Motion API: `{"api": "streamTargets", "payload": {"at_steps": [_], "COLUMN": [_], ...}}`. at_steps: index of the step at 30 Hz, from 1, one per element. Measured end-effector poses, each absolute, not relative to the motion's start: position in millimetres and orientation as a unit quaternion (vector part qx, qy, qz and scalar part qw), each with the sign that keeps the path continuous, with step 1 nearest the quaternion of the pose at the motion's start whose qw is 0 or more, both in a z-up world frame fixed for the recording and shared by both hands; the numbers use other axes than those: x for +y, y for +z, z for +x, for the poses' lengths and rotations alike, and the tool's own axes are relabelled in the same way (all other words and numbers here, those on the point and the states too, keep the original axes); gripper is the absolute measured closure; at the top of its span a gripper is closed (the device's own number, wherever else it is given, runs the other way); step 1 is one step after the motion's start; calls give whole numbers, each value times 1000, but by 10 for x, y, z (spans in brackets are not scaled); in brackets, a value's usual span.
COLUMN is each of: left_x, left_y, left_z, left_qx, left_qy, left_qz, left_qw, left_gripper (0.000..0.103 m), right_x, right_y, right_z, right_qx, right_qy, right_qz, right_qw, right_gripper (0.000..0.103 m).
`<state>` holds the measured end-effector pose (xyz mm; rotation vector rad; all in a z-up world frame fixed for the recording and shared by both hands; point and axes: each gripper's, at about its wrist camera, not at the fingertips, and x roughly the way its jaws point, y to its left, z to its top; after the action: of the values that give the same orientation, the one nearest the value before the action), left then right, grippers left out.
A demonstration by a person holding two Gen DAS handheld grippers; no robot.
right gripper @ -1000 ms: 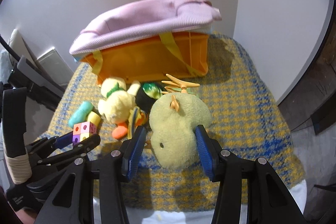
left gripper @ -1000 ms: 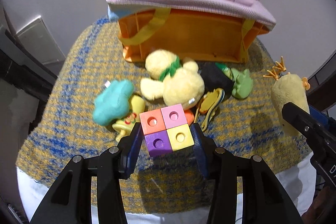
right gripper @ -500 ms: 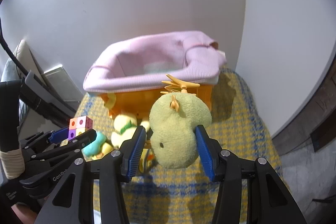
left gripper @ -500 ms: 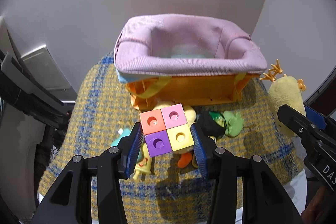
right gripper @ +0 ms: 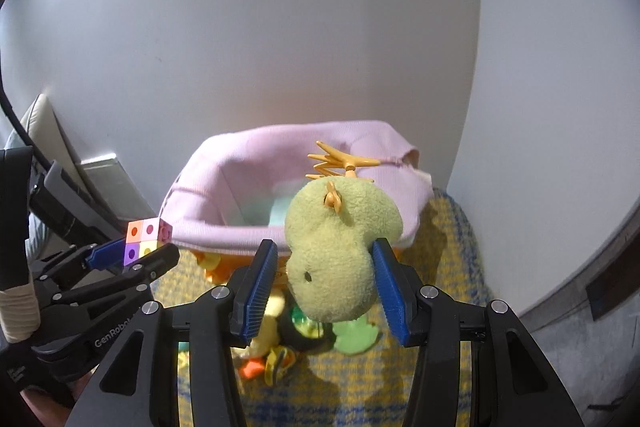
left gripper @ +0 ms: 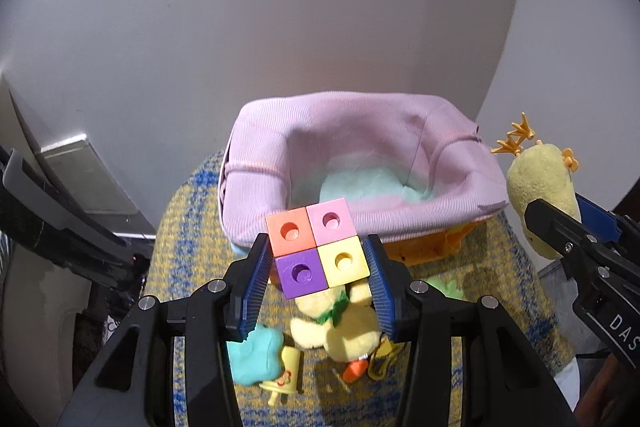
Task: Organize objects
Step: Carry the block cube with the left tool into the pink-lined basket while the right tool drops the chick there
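Carrying both loads toward the pink-lined orange fabric basket (left gripper: 280,163), you are mid-transfer. Your left claw (left gripper: 318,267) is clamped on the four-colour plastic cube block (left gripper: 318,251), its holed face toward the camera, held just before the basket's near rim. Your right claw (right gripper: 326,279) grips the yellow-green plush bird (right gripper: 340,251), long axis upright, orange crest uppermost. Next, advance each load over the rim before releasing.

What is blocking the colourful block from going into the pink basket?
Nothing visible. The left gripper holds the block up in front of the basket, whose open top shows only soft lining inside. The other toys lie lower down on the cloth.
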<state>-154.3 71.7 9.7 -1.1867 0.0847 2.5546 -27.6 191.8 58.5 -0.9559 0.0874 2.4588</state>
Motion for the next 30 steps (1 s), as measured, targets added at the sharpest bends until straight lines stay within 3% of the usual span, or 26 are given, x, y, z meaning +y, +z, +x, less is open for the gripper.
{"api": "streamTargets", "payload": {"at_steps": [30], "left_x": [933], "left_y": [49], "left_z": [-2459], "left_qx": [30], "left_qy": [894], "left_qz": [-410], "left_qw": [180], "left_gripper": [57], "right_x": [2298], "right_y": [543], "right_z": [-1104], "right_qx": [29], "right_qy": [902], "right_qz": [-357], "right_qw": [241], "right_gripper": [54]}}
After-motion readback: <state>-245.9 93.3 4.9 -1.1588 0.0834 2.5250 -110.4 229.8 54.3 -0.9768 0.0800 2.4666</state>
